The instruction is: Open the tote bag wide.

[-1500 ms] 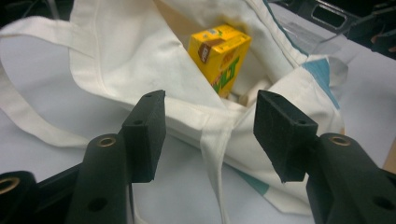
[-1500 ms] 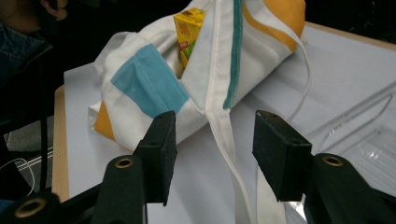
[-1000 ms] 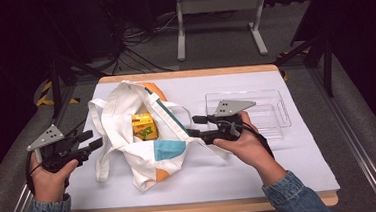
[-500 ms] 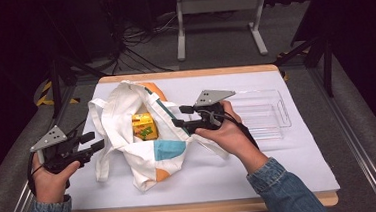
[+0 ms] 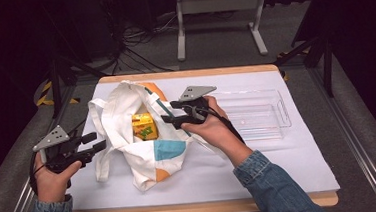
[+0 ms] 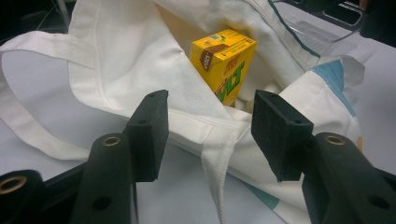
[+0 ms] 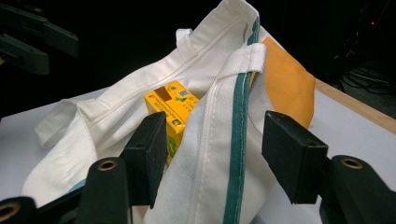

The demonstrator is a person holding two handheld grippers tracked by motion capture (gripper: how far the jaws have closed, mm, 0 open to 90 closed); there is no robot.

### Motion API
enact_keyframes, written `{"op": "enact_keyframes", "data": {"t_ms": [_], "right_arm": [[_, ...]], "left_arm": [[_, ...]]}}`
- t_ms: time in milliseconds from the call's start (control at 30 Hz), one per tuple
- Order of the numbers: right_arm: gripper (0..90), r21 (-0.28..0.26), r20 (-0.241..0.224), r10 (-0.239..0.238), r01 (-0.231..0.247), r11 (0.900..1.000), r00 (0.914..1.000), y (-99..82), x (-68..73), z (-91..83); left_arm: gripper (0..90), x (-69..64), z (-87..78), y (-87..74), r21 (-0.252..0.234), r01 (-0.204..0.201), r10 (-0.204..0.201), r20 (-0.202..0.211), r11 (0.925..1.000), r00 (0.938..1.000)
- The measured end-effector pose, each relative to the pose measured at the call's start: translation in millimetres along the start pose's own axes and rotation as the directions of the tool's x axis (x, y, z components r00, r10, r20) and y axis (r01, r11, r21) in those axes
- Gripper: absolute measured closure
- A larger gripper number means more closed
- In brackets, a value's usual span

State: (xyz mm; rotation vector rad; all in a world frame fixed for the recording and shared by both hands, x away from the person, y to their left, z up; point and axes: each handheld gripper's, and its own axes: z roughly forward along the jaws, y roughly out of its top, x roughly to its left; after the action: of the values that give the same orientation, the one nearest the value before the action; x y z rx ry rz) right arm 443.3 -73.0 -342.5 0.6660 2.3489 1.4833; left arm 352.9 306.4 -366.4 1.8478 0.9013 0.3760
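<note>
The fingers [image 7: 149,154] of the right gripper [image 5: 172,113] stand wide apart around the green-trimmed rim of the white cloth tote bag [image 5: 138,134], gripping nothing. The left gripper [image 5: 96,141], equally open, hovers beside the bag's near-left strap. A yellow drink carton [image 5: 144,126] stands inside the bag, mid-bench [image 5: 280,169], with a clear plastic tray [image 5: 261,113] towards the right edge.

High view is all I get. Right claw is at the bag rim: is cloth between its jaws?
Observer: Yes. The right claw stands open astride the bag's green-edged rim.
Operator: And the left claw?
Observer: The left claw is open too, with the near hem and a strap between its jaws.
Operator: Carton readable?
Observer: The yellow carton stands upright inside, with green letters on its face.
</note>
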Motion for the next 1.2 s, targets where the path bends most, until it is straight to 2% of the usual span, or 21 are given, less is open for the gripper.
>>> {"op": "enact_keyframes", "data": {"t_ms": [200, 467, 567, 633, 667, 767, 867, 1000, 1100, 1200], "right_arm": [[38.1, 0.011, 0.009, 0.005, -0.005, 0.9999, 0.9999, 0.2, -2.0, 22.1], [38.5, 0.016, 0.018, 0.026, -0.026, 0.9995, 0.9995, -0.4, -3.1, 39.6], [47.1, 0.027, 0.014, 0.023, -0.023, 0.9994, 0.9996, -2.1, -1.4, 48.3], [55.6, 0.04, 0.012, 0.006, -0.006, 0.9992, 0.9999, -2.4, -0.1, 49.8], [62.8, 0.047, 0.011, -0.01, 0.01, 0.9989, 0.9999, -1.4, 0.7, 49.5], [75.7, 0.054, 0.041, -0.041, 0.039, 0.9978, 0.9983, 1.3, 0.4, 46.1], [80.7, 0.068, 0.096, -0.063, 0.056, 0.9961, 0.9934, 2.1, -2.3, 42.8], [82.4, 0.074, 0.16, -0.05, 0.039, 0.9965, 0.9859, 1.2, -9.4, 39.2], [83.0, 0.076, 0.186, -0.037, 0.024, 0.9969, 0.9819, -0.4, -12.9, 38.9], [83.8, 0.106, 0.212, -0.027, 0.004, 0.9943, 0.9769, -4.5, -15.8, 42.0]], "left_arm": [[47.2, 1.0, 0.0, -0.5, 0.004, -0.001, 0.001, -0.002, 1.0, 1.0], [47.5, 1.1, 2.7, -0.9, 0.014, 0.0, 0.0, 0.003, 0.9999, 1.0], [47.5, 0.7, 3.7, -1.0, 0.017, -0.002, 0.002, 0.004, 0.9998, 1.0], [47.5, 0.8, 3.5, -1.1, 0.016, -0.003, 0.003, 0.004, 0.9999, 1.0], [48.2, 0.9, 3.4, -1.1, 0.016, -0.005, 0.005, 0.006, 0.9999, 1.0], [48.5, 0.8, 3.1, -1.3, 0.012, -0.003, 0.003, 0.011, 0.9999, 0.9999], [48.5, 0.8, 3.3, -1.2, 0.011, -0.008, 0.008, 0.011, 0.9999, 0.9999], [48.5, 0.1, 3.1, -1.2, 0.01, -0.003, 0.003, 0.013, 0.9999, 0.9999], [48.5, 0.1, 3.1, -1.1, 0.01, -0.003, 0.003, 0.011, 0.9999, 0.9999], [48.5, -0.3, 3.4, -1.0, 0.009, -0.005, 0.004, 0.012, 0.9999, 0.9999]]}}
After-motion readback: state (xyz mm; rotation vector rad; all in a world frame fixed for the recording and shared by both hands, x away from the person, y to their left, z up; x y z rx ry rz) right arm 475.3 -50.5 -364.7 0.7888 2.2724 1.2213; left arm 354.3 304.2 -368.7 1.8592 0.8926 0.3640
